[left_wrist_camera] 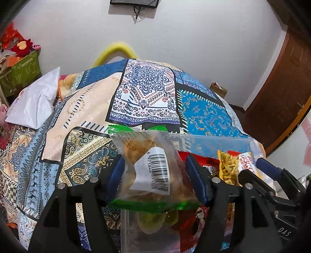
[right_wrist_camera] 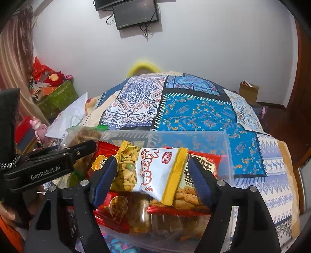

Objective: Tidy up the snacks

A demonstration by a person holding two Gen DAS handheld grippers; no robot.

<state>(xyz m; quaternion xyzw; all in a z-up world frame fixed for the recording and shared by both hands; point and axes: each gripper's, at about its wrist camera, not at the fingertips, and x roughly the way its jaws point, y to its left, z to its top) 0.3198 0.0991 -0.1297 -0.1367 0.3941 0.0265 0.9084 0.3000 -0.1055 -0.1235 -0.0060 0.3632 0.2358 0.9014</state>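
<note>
The white and yellow snack packet (right_wrist_camera: 155, 175) reads "Karaas" in red letters, with a small red seal above it. The black gripper (right_wrist_camera: 48, 171) to its left carries "GenRobot.AI" in white. The clear bag (left_wrist_camera: 151, 167) bears a barcode label whose digits are only partly legible. A black gripper body (left_wrist_camera: 283, 232) shows "DAS".

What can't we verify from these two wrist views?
- Clear plastic bin: its base is hidden in the right wrist view by the snack packets piled inside.
- Red snack packet: print mostly hidden in the left wrist view by the clear green-edged packet.
- Wall-mounted black screen: cut off by the top edge, left wrist view.
</note>
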